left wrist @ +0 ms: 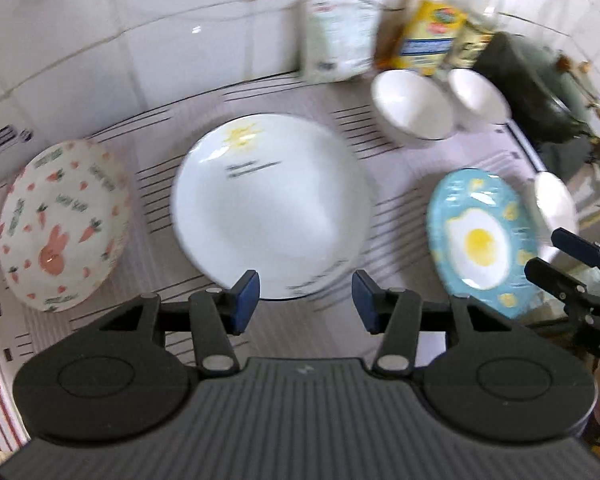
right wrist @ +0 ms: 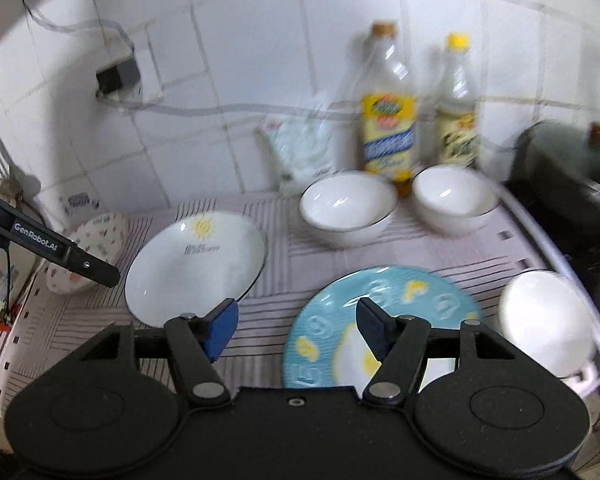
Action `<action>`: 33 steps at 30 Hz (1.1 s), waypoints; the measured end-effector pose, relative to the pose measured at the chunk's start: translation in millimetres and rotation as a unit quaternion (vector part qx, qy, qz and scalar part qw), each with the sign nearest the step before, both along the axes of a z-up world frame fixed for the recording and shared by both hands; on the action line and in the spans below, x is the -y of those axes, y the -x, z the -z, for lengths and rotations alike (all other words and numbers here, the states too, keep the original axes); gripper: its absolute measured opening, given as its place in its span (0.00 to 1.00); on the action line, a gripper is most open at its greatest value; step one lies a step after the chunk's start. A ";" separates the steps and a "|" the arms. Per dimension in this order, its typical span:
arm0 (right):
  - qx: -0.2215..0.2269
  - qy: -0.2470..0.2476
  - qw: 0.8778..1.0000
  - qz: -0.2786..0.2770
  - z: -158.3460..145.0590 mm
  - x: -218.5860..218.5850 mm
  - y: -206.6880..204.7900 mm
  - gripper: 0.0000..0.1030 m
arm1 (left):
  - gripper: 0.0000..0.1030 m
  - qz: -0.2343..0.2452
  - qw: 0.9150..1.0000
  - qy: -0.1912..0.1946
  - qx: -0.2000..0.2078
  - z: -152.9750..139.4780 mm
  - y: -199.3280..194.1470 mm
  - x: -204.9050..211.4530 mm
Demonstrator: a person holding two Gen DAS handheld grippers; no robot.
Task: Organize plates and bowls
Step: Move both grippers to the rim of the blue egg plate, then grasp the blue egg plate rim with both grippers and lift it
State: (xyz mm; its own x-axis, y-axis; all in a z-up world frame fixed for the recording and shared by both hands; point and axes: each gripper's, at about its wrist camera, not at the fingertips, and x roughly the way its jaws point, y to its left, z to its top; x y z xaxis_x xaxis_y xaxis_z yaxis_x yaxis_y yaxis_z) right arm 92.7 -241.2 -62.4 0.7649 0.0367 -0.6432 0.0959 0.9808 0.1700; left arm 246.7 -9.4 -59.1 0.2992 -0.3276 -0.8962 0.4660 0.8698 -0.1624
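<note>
three plates lie flat and apart on the striped cloth: a white plate with a yellow sun print in the middle, a blue plate with a fried-egg picture to its right, and a rabbit-and-carrot plate to its left. three white bowls stand upright: two bowls side by side near the tiled wall, and a third bowl at the cloth's right edge, just beside the blue plate. two bottles and one white packet stand behind the bowls, with one dark pot to the right. the left gripper hangs above the white plate's near rim, jaws released, nothing between them. the right gripper hangs over the blue plate's left edge, jaws spread and empty.
</note>
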 end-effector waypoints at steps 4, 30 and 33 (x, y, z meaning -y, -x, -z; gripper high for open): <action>0.014 -0.036 0.999 0.020 -6.3 33.5 23.8 0.68 | 0.50 0.020 0.999 0.001 -0.025 -7.0 10.2 34.3; -0.076 -0.065 0.994 0.031 106.4 126.6 19.3 0.51 | 0.54 -0.008 0.999 -0.031 -0.035 110.4 13.9 157.8; -0.076 -0.083 0.993 0.037 109.5 131.4 21.2 0.50 | 0.43 0.002 1.000 -0.027 -0.016 112.0 17.3 163.1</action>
State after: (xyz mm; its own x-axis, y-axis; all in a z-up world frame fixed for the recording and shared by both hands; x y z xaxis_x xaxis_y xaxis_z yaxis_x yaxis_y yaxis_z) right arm 71.5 -372.6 -172.0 0.6645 0.0999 -0.7406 0.2033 0.9295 0.3077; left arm 229.4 -172.5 -171.1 0.2690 -0.2791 -0.9218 0.4642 0.8762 -0.1298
